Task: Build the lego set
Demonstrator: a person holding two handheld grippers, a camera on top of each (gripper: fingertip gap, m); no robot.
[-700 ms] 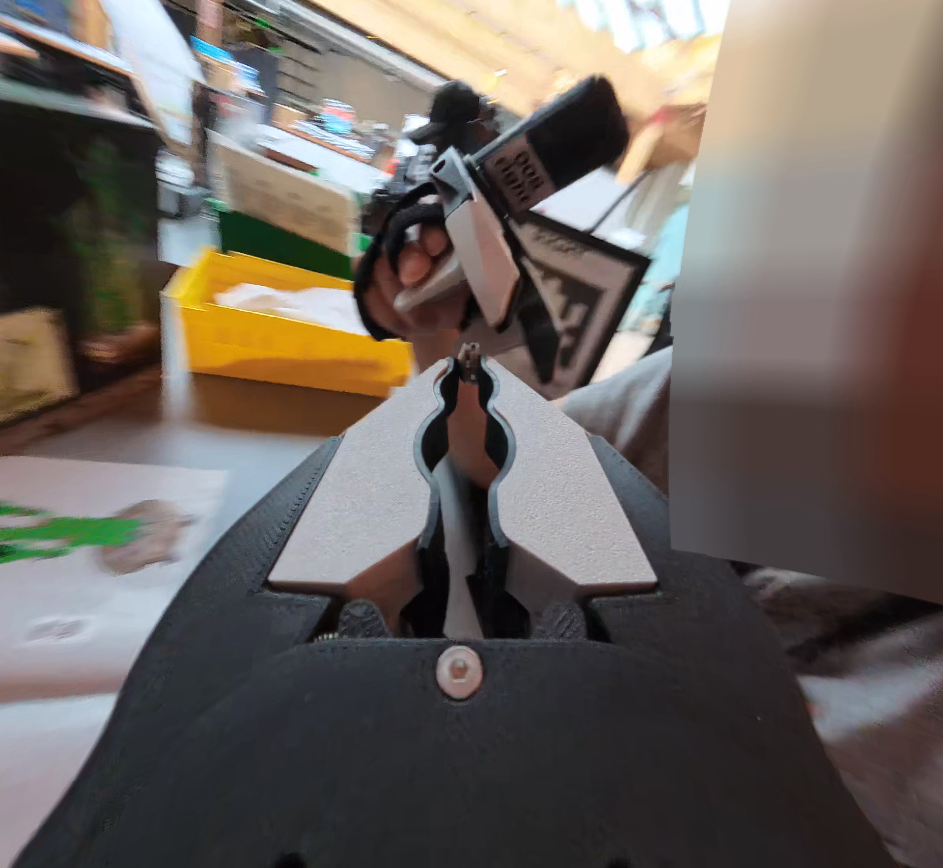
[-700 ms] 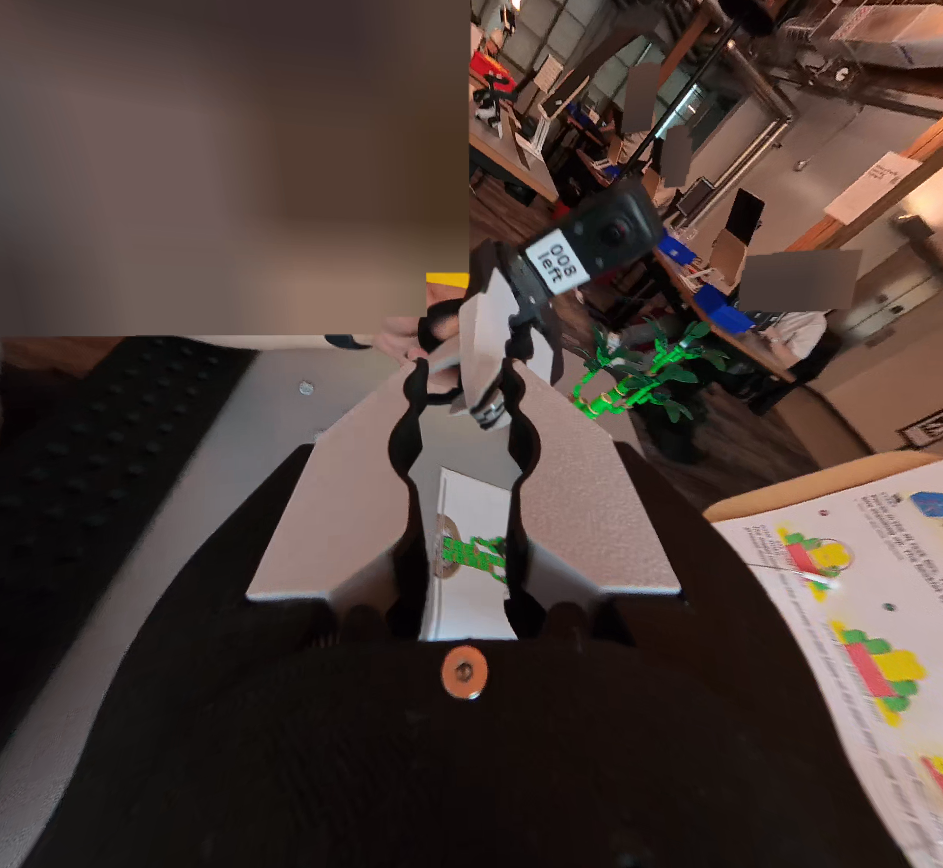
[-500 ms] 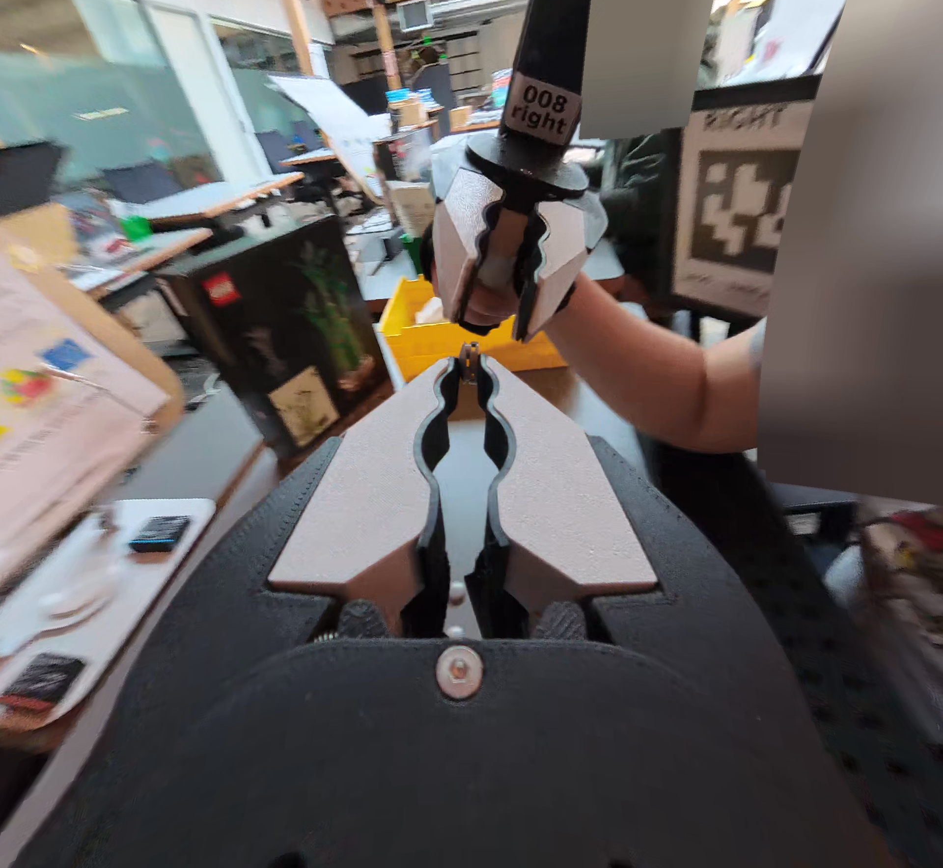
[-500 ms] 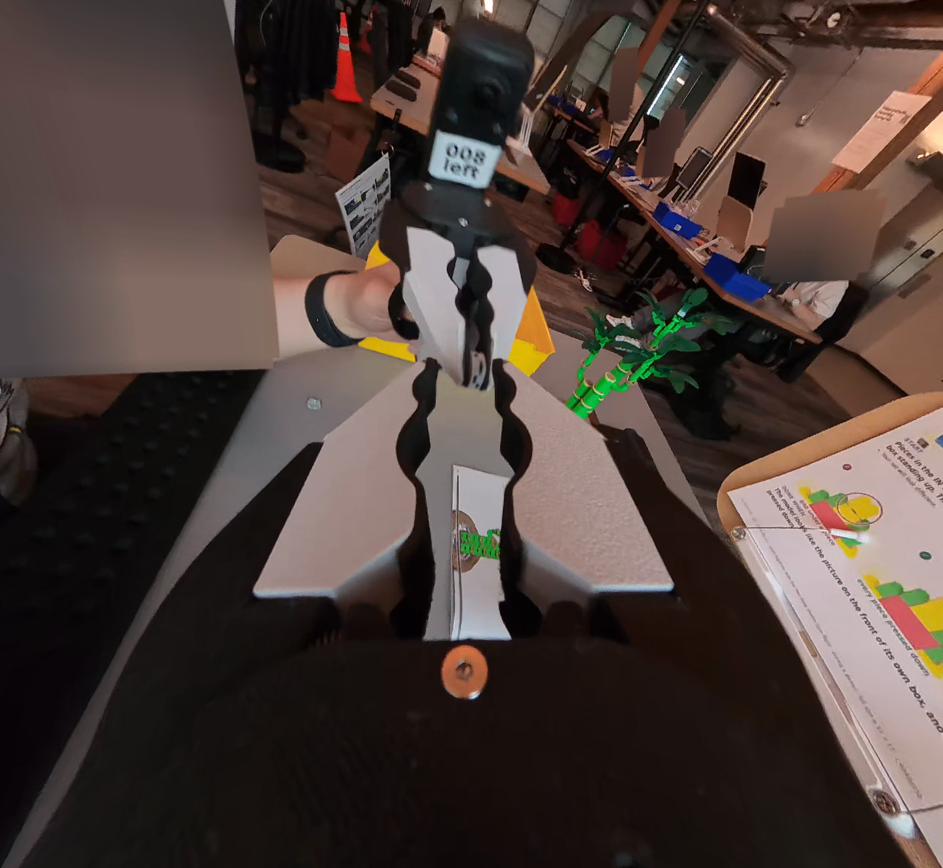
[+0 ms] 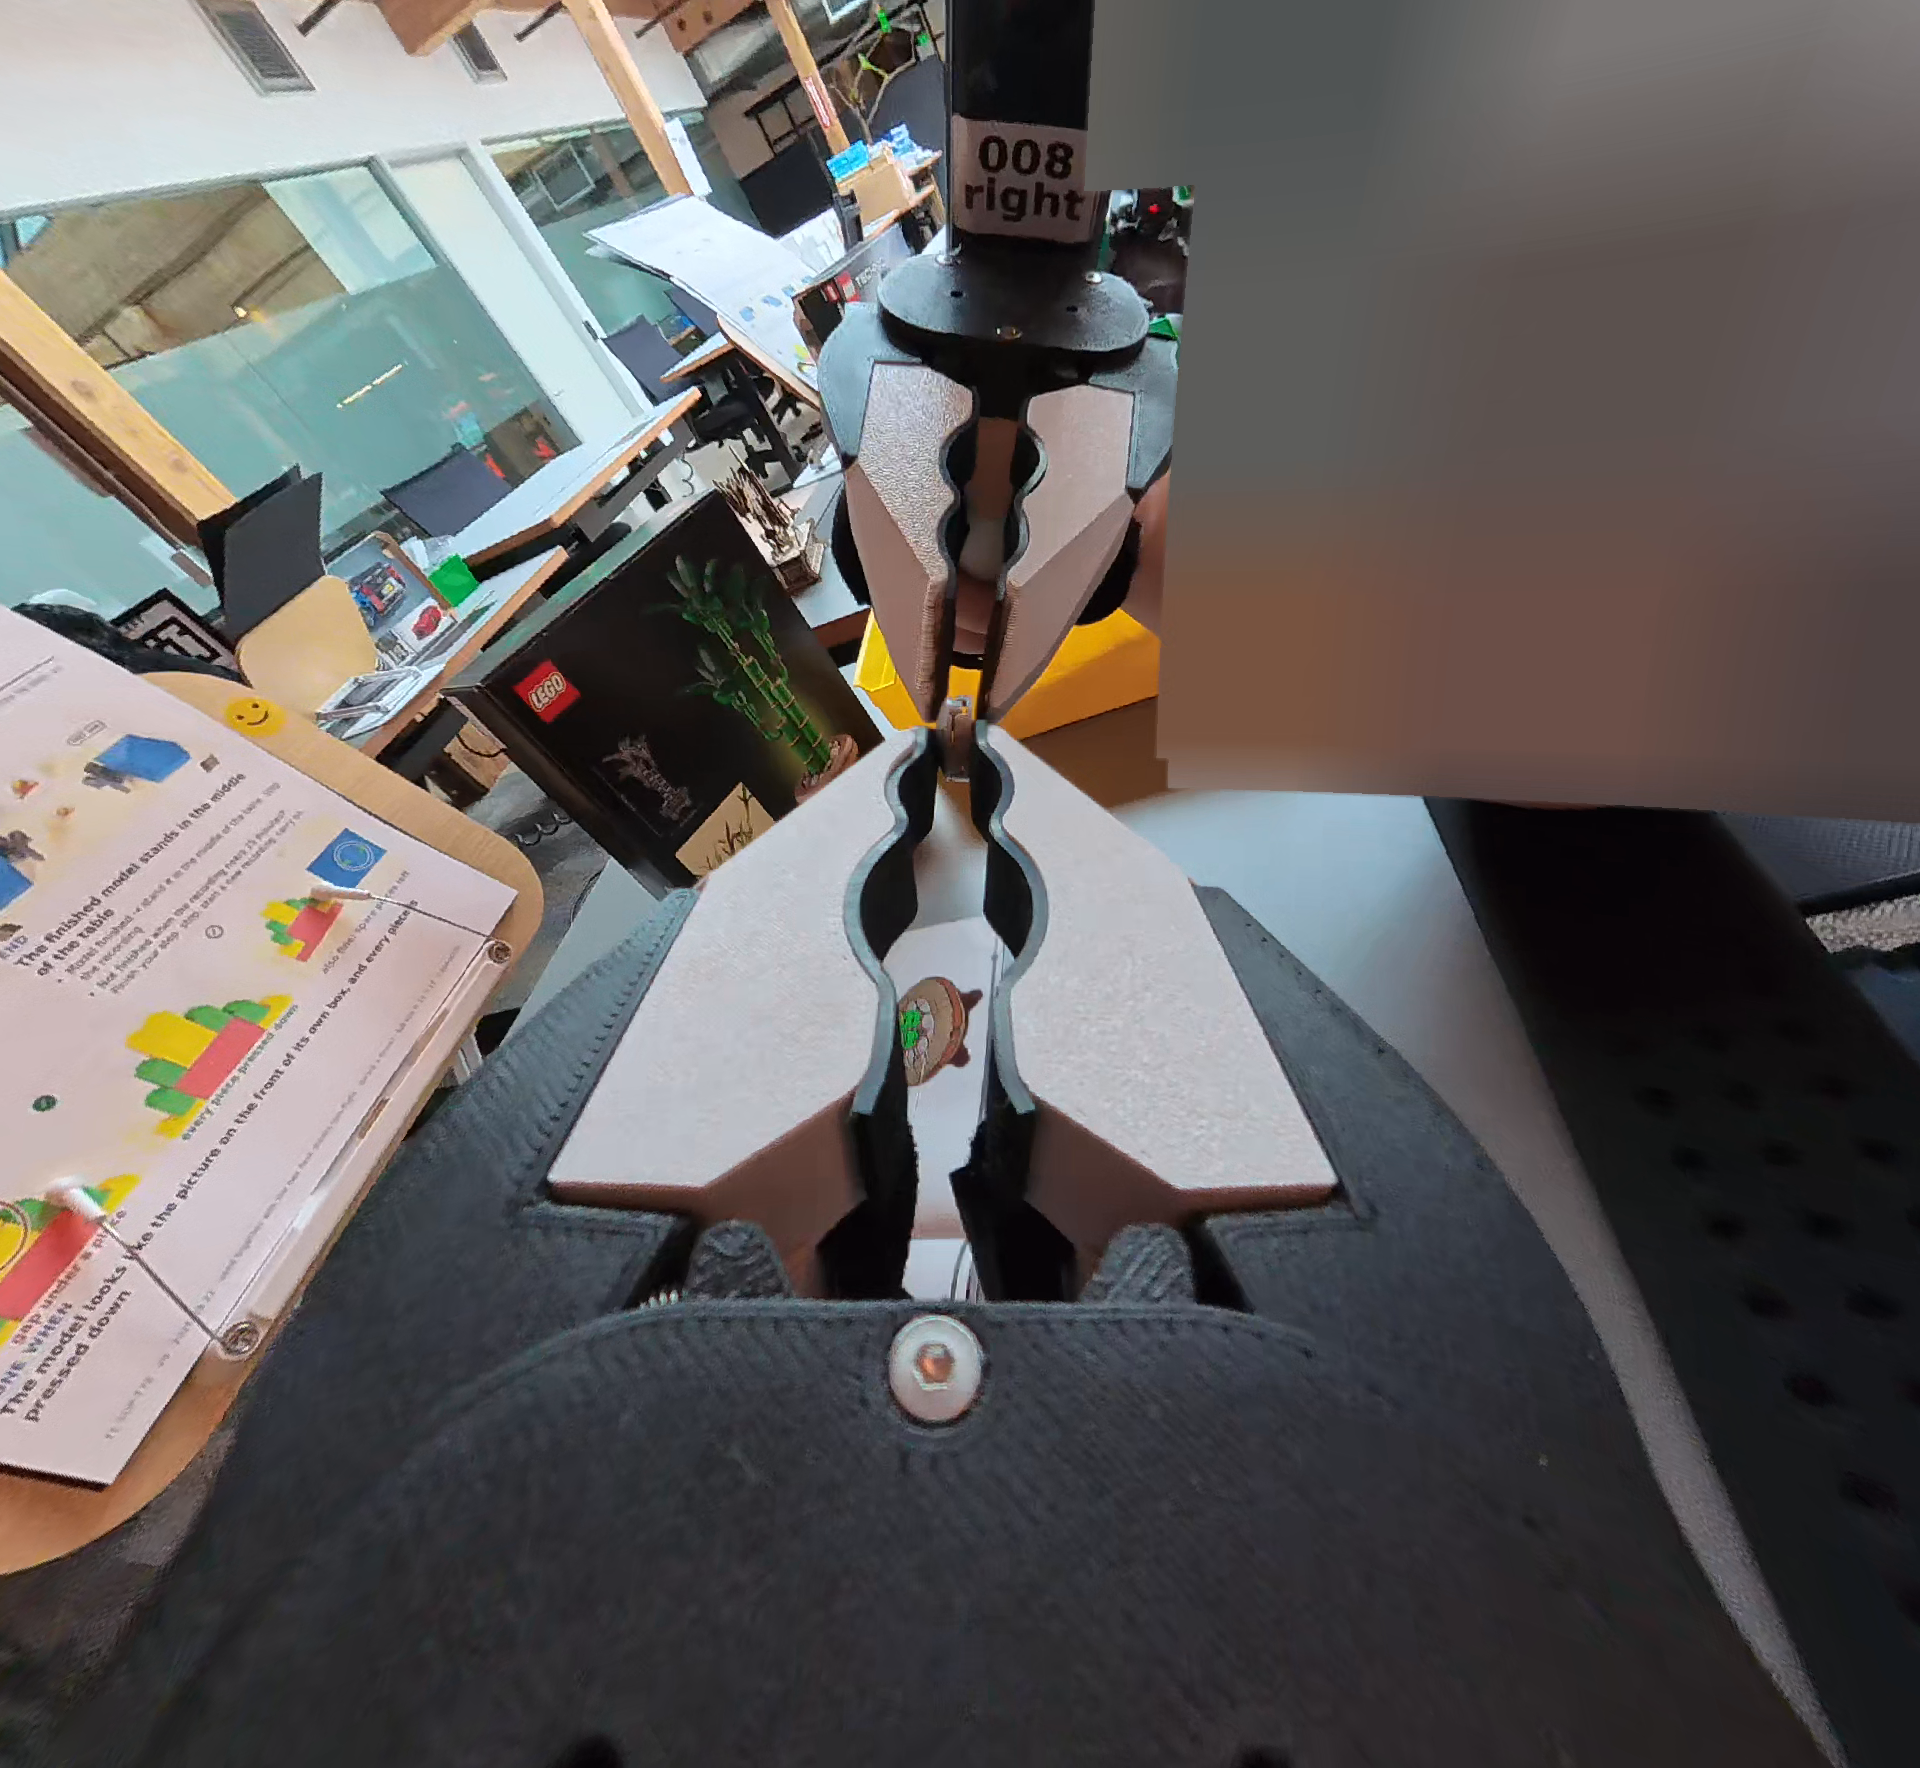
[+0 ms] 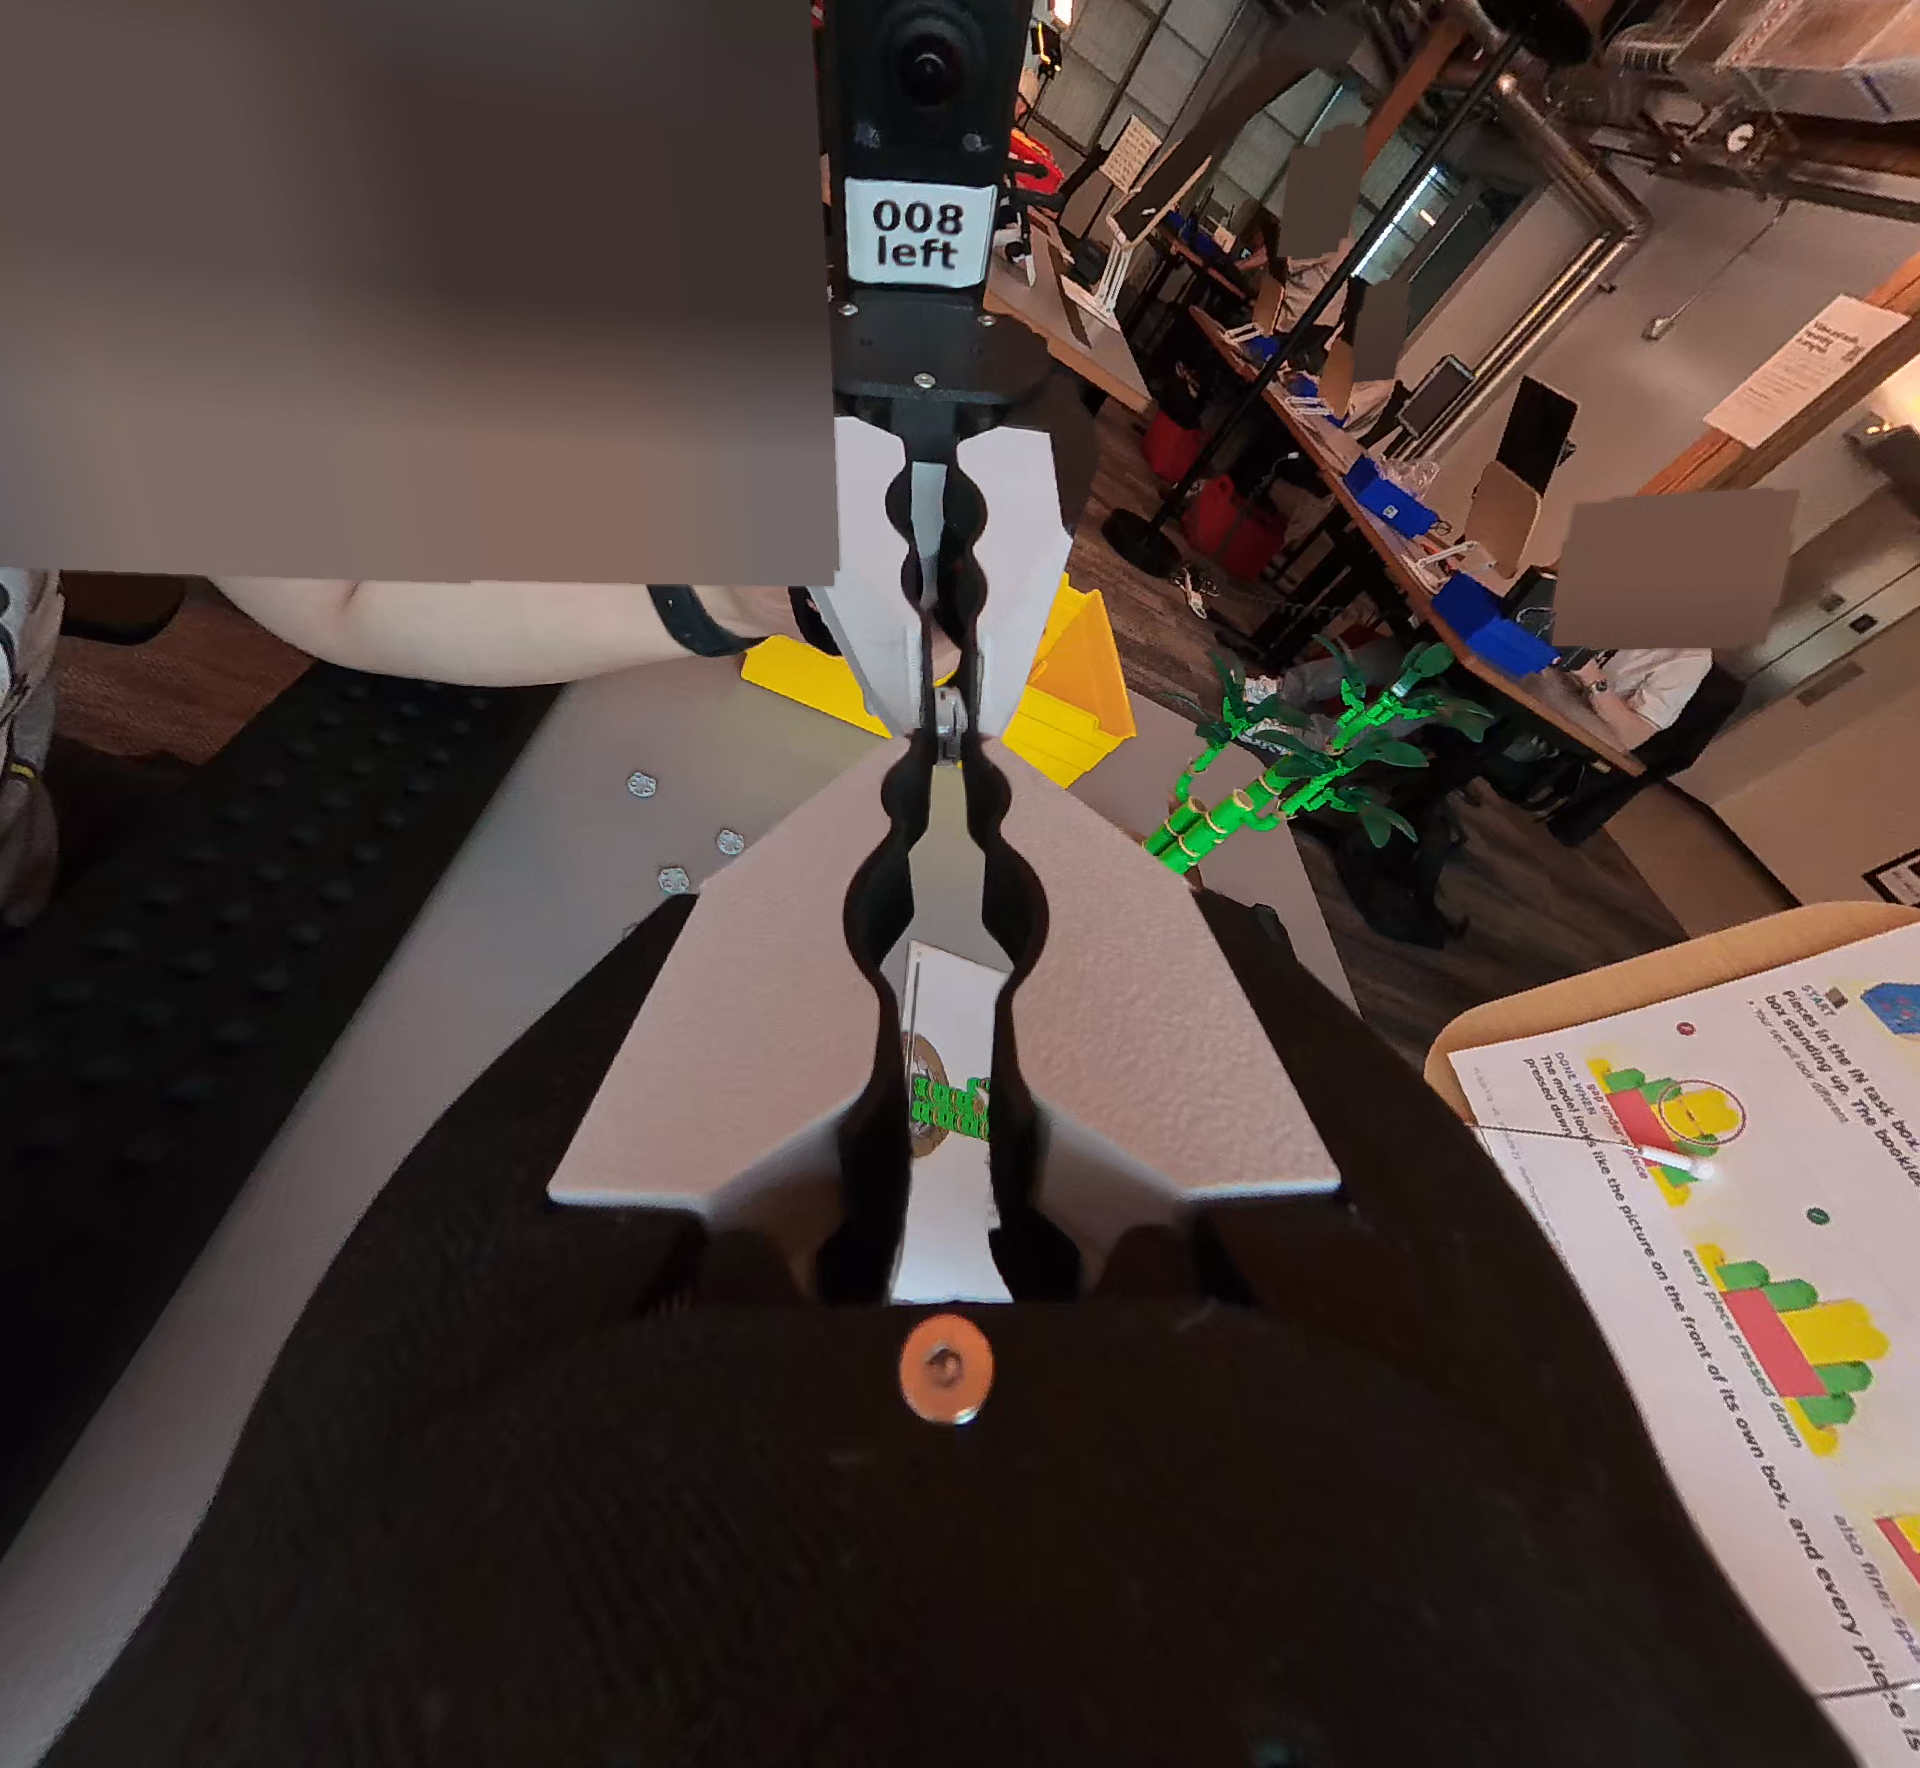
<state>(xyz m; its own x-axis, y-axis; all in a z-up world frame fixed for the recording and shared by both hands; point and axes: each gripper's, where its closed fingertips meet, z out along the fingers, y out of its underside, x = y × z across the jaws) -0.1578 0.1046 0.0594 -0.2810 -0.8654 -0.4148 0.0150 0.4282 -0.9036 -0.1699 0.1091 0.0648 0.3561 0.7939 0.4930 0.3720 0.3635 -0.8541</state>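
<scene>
My left gripper [image 5: 954,750] and my right gripper [image 6: 941,750] meet tip to tip above the grey table [image 6: 499,908]. A small grey lego piece [image 5: 957,729] sits between both pairs of tips, and both grippers are closed on it; it also shows in the right wrist view [image 6: 945,717]. The right gripper [image 5: 962,706] hangs down from above in the left wrist view, and the left gripper [image 6: 941,721] does the same in the right wrist view. A green lego bamboo model [image 6: 1288,783] stands to the right. A booklet page [image 6: 945,1105] lies beneath.
A yellow bin [image 6: 1070,690] sits behind the grippers. The black lego box [image 5: 665,710] stands at the table's far side. An instruction sheet on a wooden board [image 5: 208,1043] is close by. Three small grey pieces [image 6: 644,785] lie on the table. A black studded mat [image 6: 208,887] borders it. My two grippers' fingertips are within a few centimetres of each other.
Both grippers have swung upright and come together tip to tip. My right gripper's jaws have narrowed onto the small grey piece that the left was holding.
</scene>
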